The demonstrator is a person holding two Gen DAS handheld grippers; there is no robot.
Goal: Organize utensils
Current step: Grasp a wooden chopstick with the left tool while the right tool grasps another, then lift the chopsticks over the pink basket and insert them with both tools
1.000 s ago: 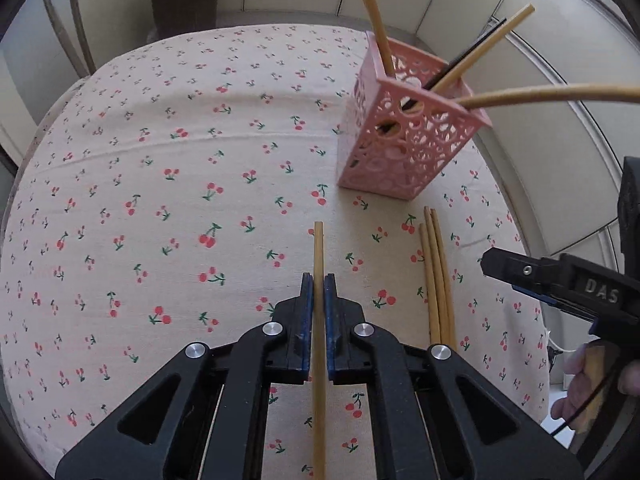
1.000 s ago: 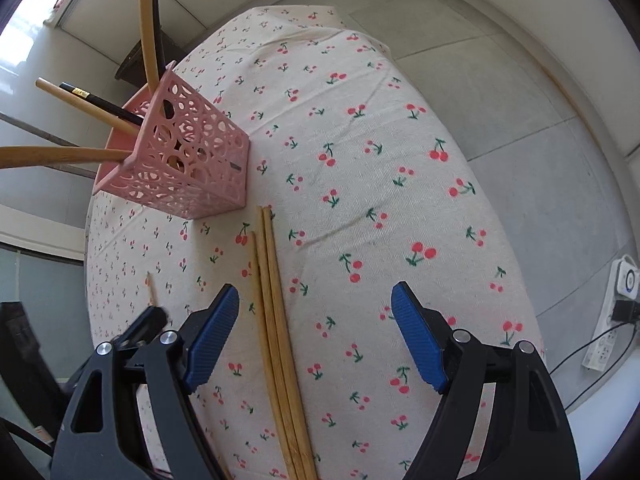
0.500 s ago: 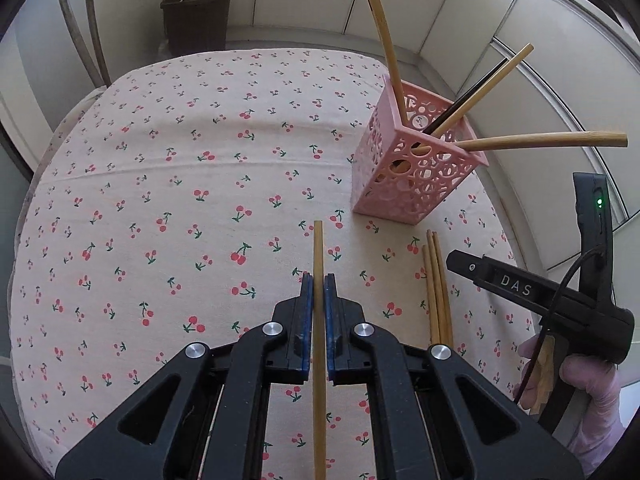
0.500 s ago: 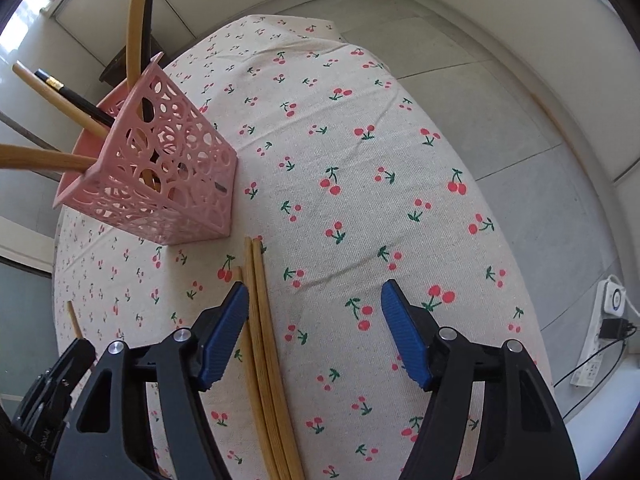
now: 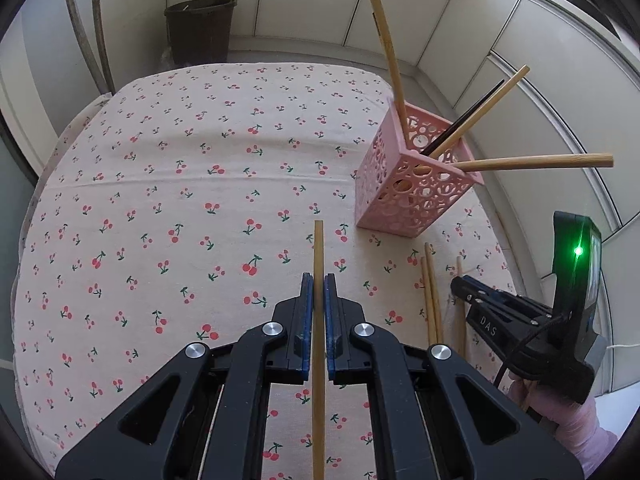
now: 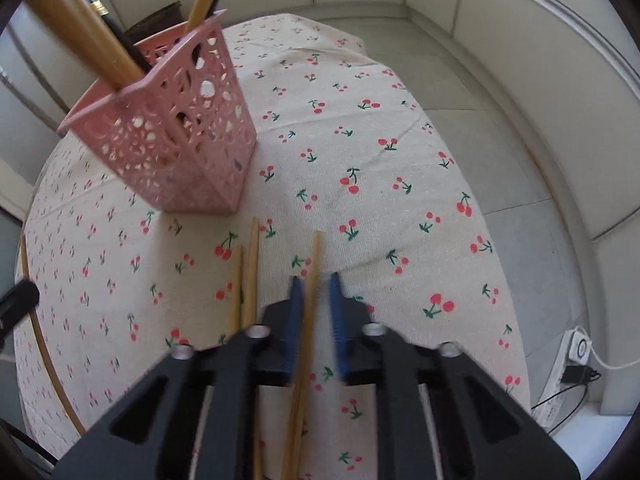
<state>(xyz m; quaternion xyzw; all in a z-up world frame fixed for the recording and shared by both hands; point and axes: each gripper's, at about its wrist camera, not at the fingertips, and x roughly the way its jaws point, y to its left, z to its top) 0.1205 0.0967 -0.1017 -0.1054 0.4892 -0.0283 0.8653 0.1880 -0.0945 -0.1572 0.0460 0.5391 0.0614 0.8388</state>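
Between my right gripper's [image 6: 314,284] jaws, which have just been closing, one chopstick [image 6: 310,280] now sits, split from the pair [image 6: 246,276] alongside. My left gripper [image 5: 319,280] clamps another chopstick [image 5: 318,248] before the pink holder [image 5: 416,184].

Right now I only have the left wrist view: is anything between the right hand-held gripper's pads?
Observer: Yes. The right hand-held gripper has just been closing, and one thin bamboo chopstick is between its blue pads.
Operator: Straight in the jaws?
Observer: No, it's slanted and lies close to the left-hand pad in that view.
Operator: Anything past the table on that side?
Observer: A white power strip with a black plug lies beyond the right edge of the cherry-print tablecloth.
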